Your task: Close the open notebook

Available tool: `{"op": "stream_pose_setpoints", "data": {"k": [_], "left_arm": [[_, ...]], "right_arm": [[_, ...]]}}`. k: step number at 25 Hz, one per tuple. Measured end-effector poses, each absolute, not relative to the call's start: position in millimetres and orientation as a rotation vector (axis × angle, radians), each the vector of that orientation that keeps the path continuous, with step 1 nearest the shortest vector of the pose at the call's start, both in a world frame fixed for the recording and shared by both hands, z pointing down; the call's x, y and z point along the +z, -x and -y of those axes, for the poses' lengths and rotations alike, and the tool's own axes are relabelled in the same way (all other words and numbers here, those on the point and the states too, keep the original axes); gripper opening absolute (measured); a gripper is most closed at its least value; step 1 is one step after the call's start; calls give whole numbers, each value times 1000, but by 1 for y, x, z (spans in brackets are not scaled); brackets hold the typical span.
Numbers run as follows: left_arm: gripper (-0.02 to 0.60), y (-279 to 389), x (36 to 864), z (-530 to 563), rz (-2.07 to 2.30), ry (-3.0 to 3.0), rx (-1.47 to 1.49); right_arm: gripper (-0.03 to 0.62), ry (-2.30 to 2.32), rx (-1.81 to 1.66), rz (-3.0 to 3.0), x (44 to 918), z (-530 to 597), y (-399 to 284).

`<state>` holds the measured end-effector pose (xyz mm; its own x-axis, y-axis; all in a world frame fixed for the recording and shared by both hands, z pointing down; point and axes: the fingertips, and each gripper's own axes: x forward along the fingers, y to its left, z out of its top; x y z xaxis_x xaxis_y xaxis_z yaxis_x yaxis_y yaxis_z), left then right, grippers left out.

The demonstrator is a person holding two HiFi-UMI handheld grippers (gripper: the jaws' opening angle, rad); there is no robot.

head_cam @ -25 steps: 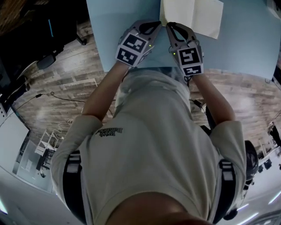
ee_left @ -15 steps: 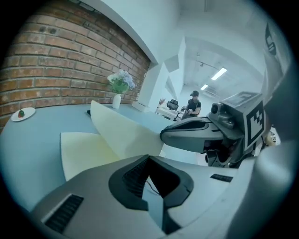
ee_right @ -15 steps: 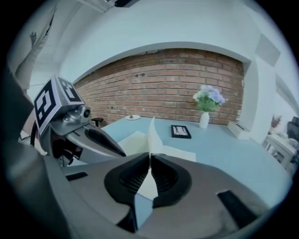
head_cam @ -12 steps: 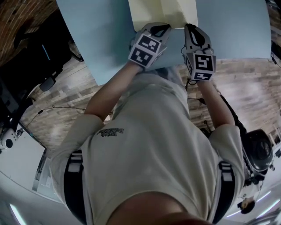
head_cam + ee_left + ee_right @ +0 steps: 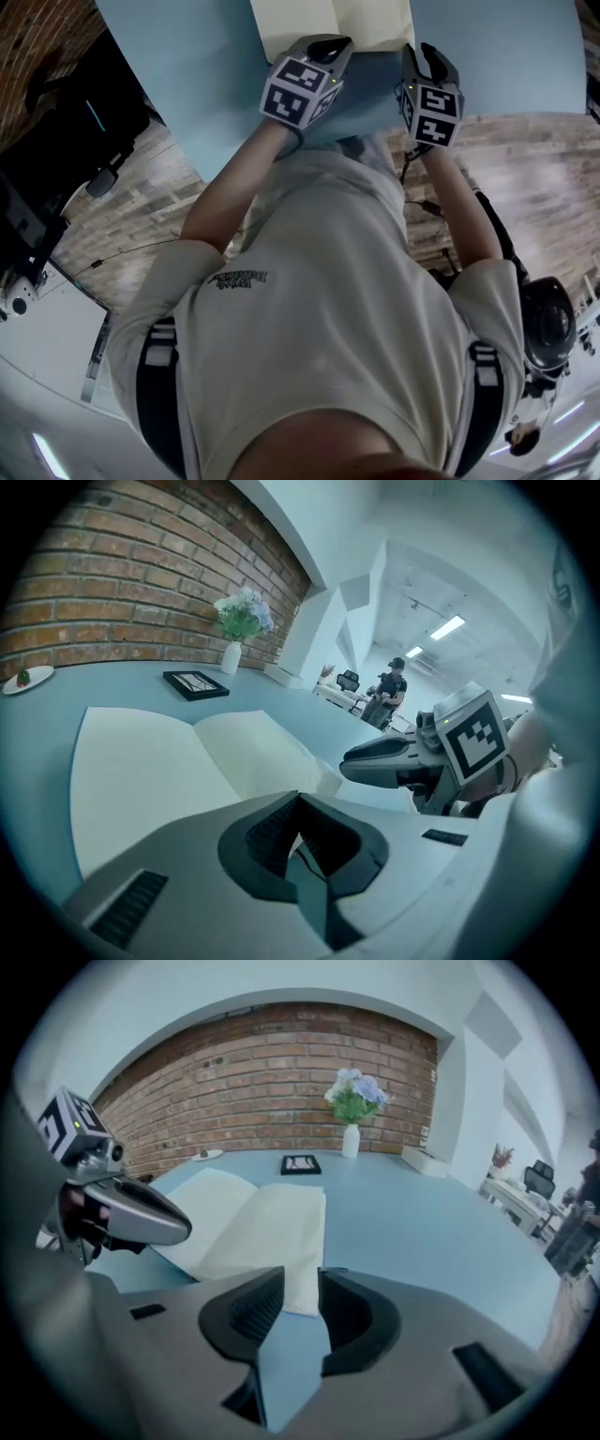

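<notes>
The open notebook (image 5: 330, 21) lies flat on the blue table with blank cream pages (image 5: 159, 771) showing. In the head view my left gripper (image 5: 330, 43) hovers at its near edge. In the left gripper view its jaws (image 5: 298, 797) are shut with nothing between them, over the middle fold. My right gripper (image 5: 424, 52) is by the notebook's near right corner (image 5: 305, 1302). Its jaws (image 5: 300, 1283) are opening; the corner shows through the gap just ahead of them, and the pads do not press on it. Each gripper shows in the other's view.
At the table's far side, below a brick wall, stand a white vase of flowers (image 5: 353, 1115), a black framed item (image 5: 300, 1163) and a small plate (image 5: 26, 679). The table's near edge (image 5: 506, 114) runs under my wrists, with wood floor below. A person sits far off (image 5: 389, 688).
The two grippers have spread apart: the left one now sits at the notebook's near edge and the right one at its near right corner.
</notes>
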<state>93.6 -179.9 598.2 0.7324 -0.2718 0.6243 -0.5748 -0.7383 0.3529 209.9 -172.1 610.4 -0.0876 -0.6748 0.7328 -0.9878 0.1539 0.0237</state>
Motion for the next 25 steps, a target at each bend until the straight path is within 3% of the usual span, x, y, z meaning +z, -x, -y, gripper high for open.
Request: {"op": "stream_pose_setpoints", "data": {"k": [6,8,10,12,17,19,21,23,25], "left_arm": [[11,-22,553,179,890,-2369,686],[11,7,544,182,993,-2337,665],[11,32,542,182,1070,-2292,641],[11,49,546,180,1120,-2248,630],[11,63,555,173,1187,-2185,624],[11,62,560,169,1190,-2168,624],[11,60,565,165,1183,-2165,622],[11,56,566,162,1170,-2179,621],[11,58,565,161,1156,-2192,621]], "right_arm": [[117,-1374,616,2196,543,172,-117],[192,-1253,654,2308,535,177,-76],[203,-1123,592,2354,536,179,-41],[256,-1023,499,2350,544,176,-15],[261,-875,333,2318,564,166,15],[321,-816,290,2300,574,160,22],[287,-824,267,2267,582,158,22],[173,-880,275,2258,579,162,17],[163,-911,288,2270,571,164,17]]}}
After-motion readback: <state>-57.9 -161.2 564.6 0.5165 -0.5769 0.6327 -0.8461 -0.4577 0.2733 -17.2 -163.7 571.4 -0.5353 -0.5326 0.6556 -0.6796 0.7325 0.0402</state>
